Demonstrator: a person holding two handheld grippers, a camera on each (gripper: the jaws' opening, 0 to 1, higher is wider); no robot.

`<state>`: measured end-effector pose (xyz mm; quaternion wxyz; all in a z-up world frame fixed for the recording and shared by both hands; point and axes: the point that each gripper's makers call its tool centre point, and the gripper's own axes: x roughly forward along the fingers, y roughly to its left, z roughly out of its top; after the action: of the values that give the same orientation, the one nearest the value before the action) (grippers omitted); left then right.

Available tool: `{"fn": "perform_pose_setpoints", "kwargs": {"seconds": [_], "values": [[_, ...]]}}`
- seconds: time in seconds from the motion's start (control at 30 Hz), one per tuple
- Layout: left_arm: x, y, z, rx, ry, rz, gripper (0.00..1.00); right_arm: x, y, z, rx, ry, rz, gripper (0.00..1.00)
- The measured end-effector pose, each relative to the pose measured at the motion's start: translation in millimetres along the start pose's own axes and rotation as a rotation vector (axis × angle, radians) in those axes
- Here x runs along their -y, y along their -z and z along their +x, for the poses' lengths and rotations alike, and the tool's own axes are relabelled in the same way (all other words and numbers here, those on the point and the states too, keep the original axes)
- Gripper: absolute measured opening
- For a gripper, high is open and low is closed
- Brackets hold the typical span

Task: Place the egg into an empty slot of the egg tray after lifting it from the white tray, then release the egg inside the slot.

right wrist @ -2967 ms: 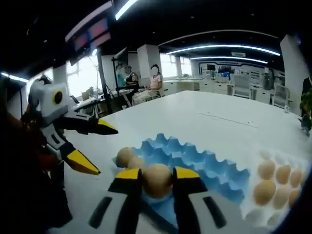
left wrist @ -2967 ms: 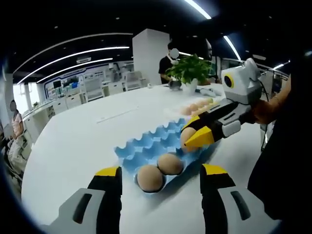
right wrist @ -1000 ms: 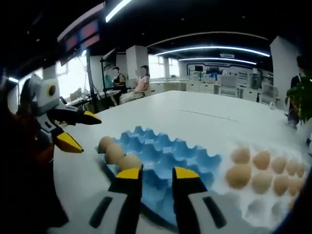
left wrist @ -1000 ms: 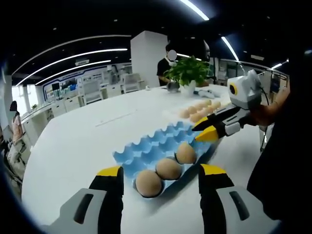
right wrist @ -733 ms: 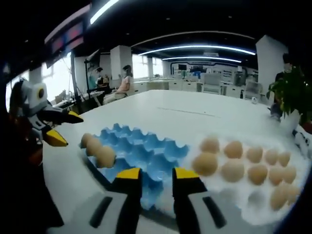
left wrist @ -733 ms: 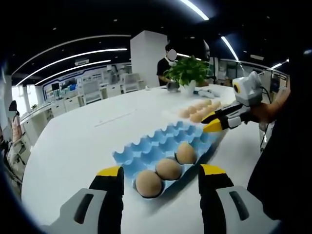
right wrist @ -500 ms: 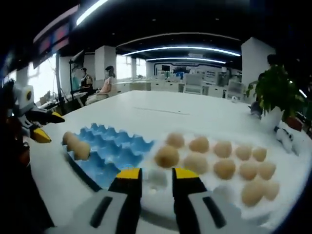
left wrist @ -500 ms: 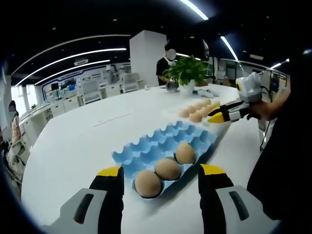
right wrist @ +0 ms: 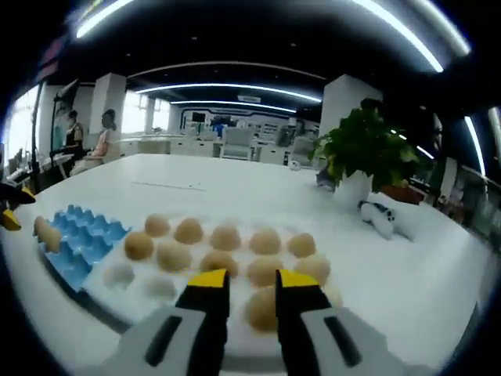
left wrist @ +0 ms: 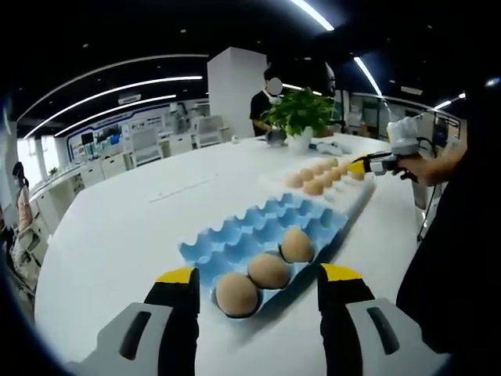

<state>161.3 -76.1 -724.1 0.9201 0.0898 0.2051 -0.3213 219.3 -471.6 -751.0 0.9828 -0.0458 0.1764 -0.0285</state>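
3 eggs [left wrist: 268, 270] in blue tray [left wrist: 235, 235]; both grippers [left wrist: 254, 283] [right wrist: 252, 283] released, r over white tray [right wrist: 117, 294].

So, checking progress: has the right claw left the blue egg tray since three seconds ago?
Yes. The right claw has moved from the blue egg tray to the white tray.

In the left gripper view, the blue moulded egg tray [left wrist: 266, 235] sits mid-frame on the broad white counter [left wrist: 125, 235], with three brown eggs [left wrist: 268, 270] in its nearest row, just beyond the left gripper [left wrist: 257, 283]. The white foam tray [left wrist: 344, 196] touches its far end, upper right. In the right gripper view, the right gripper [right wrist: 252, 280] stands over the white tray's near edge, and the potted green plant [right wrist: 360, 157] lies behind, upper right.
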Motion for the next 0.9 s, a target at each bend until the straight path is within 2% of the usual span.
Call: {"fn": "perform_pose_setpoints", "kwargs": {"seconds": [0.13,0.23,0.37,0.4,0.47,0.5,0.67,0.9], "values": [[-0.5,0.6,-0.7,-0.001,-0.001,-0.003,0.61,8.2,8.5,4.0,-0.027,0.017,0.018,0.22],[-1.6,1.7,-1.7,-0.003,-0.005,-0.004,0.61,6.1,10.4,6.1,-0.029,0.004,0.049,0.23],[-2.4,2.1,-2.0,-0.002,-0.007,-0.006,0.6,1.3,21.2,10.3,-0.081,-0.002,0.025,0.26],[-2.3,2.3,-1.9,-0.001,-0.006,-0.006,0.6,1.2,21.4,11.1,-0.075,-0.005,0.023,0.26],[-2.1,2.7,-1.8,-0.001,-0.006,-0.007,0.6,2.4,29.7,11.8,-0.104,-0.014,0.048,0.28],[-2.2,2.7,-1.7,-0.001,-0.007,-0.007,0.6,1.6,29.0,11.7,-0.095,-0.016,0.108,0.28],[-2.0,3.4,-1.3,0.0,-0.005,-0.011,0.6,2.9,27.9,11.1,-0.074,-0.039,0.1,0.27],[-6.4,0.9,-3.9,0.011,-0.016,-0.009,0.59,3.1,23.1,7.8,-0.07,-0.014,0.093,0.26]]}}
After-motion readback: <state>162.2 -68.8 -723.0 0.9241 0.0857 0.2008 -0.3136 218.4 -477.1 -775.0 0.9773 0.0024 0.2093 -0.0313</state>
